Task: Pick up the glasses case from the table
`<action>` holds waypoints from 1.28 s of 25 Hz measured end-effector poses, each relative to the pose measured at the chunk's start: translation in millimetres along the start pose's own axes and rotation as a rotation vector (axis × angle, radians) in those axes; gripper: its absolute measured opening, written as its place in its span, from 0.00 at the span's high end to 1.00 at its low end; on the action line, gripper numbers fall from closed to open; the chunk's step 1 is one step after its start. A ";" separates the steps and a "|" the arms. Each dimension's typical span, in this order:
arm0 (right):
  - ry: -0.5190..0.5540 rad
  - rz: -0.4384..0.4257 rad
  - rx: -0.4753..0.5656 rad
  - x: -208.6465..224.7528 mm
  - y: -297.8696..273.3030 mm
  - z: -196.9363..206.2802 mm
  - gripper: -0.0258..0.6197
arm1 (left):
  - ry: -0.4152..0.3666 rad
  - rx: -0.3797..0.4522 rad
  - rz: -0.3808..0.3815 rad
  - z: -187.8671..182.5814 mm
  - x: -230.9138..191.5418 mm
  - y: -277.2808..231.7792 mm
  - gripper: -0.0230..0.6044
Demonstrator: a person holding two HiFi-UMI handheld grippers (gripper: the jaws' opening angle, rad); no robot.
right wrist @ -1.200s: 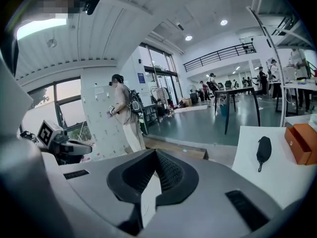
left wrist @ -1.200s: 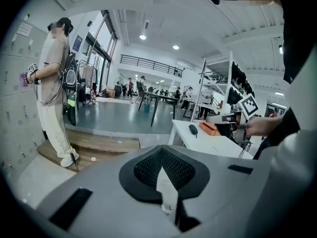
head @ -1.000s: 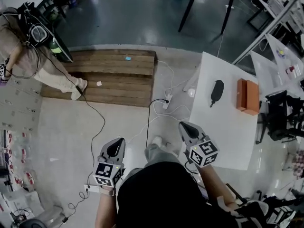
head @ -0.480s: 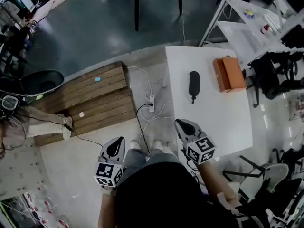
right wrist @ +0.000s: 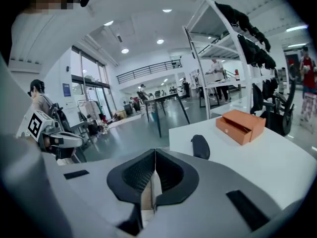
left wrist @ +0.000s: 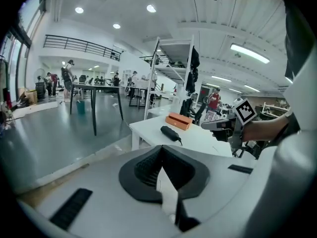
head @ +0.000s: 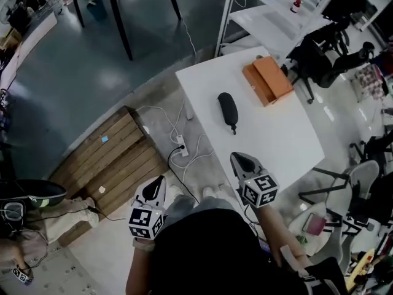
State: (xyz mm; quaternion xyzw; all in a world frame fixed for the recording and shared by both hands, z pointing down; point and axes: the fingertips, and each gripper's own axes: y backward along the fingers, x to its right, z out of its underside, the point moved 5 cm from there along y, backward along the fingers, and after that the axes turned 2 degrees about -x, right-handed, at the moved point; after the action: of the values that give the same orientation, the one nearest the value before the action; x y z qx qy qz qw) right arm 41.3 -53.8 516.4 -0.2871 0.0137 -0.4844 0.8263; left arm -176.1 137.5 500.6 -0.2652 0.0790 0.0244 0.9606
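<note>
The black glasses case (head: 227,110) lies on the white table (head: 276,140), with an orange box (head: 267,78) beyond it. My right gripper (head: 235,157) hangs shut and empty over the table's near edge, well short of the case. Off the table to the left, my left gripper (head: 159,180) is held over the floor, its jaws together with nothing between them. The left gripper view shows the case (left wrist: 169,133) ahead at a distance, the right gripper (left wrist: 218,125) to its right. In the right gripper view the case (right wrist: 200,146) lies just past the shut jaws.
A wooden pallet (head: 107,165) lies on the floor at left, with a power strip and cables (head: 180,145) beside the table's left edge. A white shelving rack (head: 270,17) and chairs draped in black (head: 319,48) stand behind the table. Another chair (head: 362,183) is at right.
The person has turned toward the table, which has swung from the right side to ahead. Both grippers moved with the body and stayed shut.
</note>
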 end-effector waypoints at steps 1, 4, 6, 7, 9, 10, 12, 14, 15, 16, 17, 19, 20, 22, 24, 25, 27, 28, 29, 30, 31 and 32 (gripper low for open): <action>-0.019 0.029 0.003 2.1 -4.3 1.7 0.92 | -0.011 -0.006 0.022 -2.9 -7.0 -4.4 0.93; -0.046 0.111 0.012 8.9 -18.1 4.4 0.92 | -0.030 -0.027 0.077 -8.3 -27.6 -13.3 0.93; -0.047 0.161 0.012 16.1 -28.6 4.0 0.92 | -0.044 -0.043 0.106 -11.2 -39.4 -17.1 0.93; -0.047 0.183 0.009 21.1 -34.6 3.0 0.92 | -0.051 -0.050 0.117 -13.1 -44.5 -19.0 0.93; -0.052 0.212 0.001 31.9 -47.0 1.0 0.92 | -0.060 -0.063 0.129 -15.5 -52.1 -21.6 0.93; -0.054 0.222 -0.004 37.3 -52.7 0.2 0.91 | -0.062 -0.068 0.132 -15.4 -54.5 -22.5 0.93; -0.052 0.236 -0.017 48.9 -64.6 -2.0 0.91 | -0.060 -0.079 0.133 -14.9 -58.1 -26.1 0.93; -0.050 0.243 -0.037 61.1 -77.0 -3.0 0.87 | -0.054 -0.092 0.125 -15.5 -60.4 -30.2 0.93; -0.050 0.244 -0.048 67.2 -83.5 -2.9 0.83 | -0.047 -0.096 0.118 -15.9 -60.9 -31.7 0.93; -0.050 0.246 -0.061 73.5 -90.2 -2.6 0.79 | -0.040 -0.100 0.110 -16.2 -61.4 -33.2 0.93; -0.048 0.249 -0.074 80.0 -97.3 -2.2 0.75 | -0.032 -0.103 0.100 -16.2 -62.0 -35.0 0.93; -0.041 0.256 -0.101 94.2 -112.7 -1.4 0.68 | -0.017 -0.111 0.075 -16.3 -63.0 -38.7 0.93; -0.036 0.260 -0.116 101.9 -120.5 -0.8 0.64 | -0.009 -0.113 0.060 -16.7 -62.8 -40.2 0.93; -0.028 0.267 -0.146 118.3 -136.1 0.8 0.54 | 0.009 -0.114 0.028 -17.9 -62.1 -42.4 0.93; -0.014 0.272 -0.178 134.6 -152.4 2.3 0.48 | 0.034 -0.115 -0.014 -18.4 -61.8 -43.1 0.93; 0.000 0.274 -0.193 142.4 -160.3 2.9 0.46 | 0.049 -0.116 -0.037 -18.1 -61.4 -42.9 0.93; 0.035 0.277 -0.220 156.4 -174.8 4.5 0.42 | 0.079 -0.119 -0.077 -16.8 -60.7 -42.4 0.93; 0.048 0.277 -0.233 162.3 -181.6 5.8 0.42 | 0.092 -0.120 -0.095 -15.5 -60.7 -42.2 0.93; 0.055 0.276 -0.246 167.4 -188.3 7.4 0.41 | 0.103 -0.122 -0.111 -14.1 -61.1 -42.0 0.93; 0.057 0.275 -0.257 171.6 -194.9 9.0 0.40 | 0.112 -0.123 -0.125 -13.0 -61.8 -42.0 0.93; 0.057 0.274 -0.267 175.3 -200.9 10.4 0.40 | 0.119 -0.123 -0.138 -12.4 -62.4 -41.9 0.93; 0.057 0.273 -0.277 178.6 -206.0 11.5 0.39 | 0.125 -0.123 -0.151 -12.0 -62.6 -41.8 0.93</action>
State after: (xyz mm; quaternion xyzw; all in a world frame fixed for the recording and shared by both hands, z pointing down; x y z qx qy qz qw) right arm -23.9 -268.3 672.1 -0.3796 0.1425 -0.3693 0.8362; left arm -235.8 95.2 521.9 -0.3297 0.1171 -0.0598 0.9349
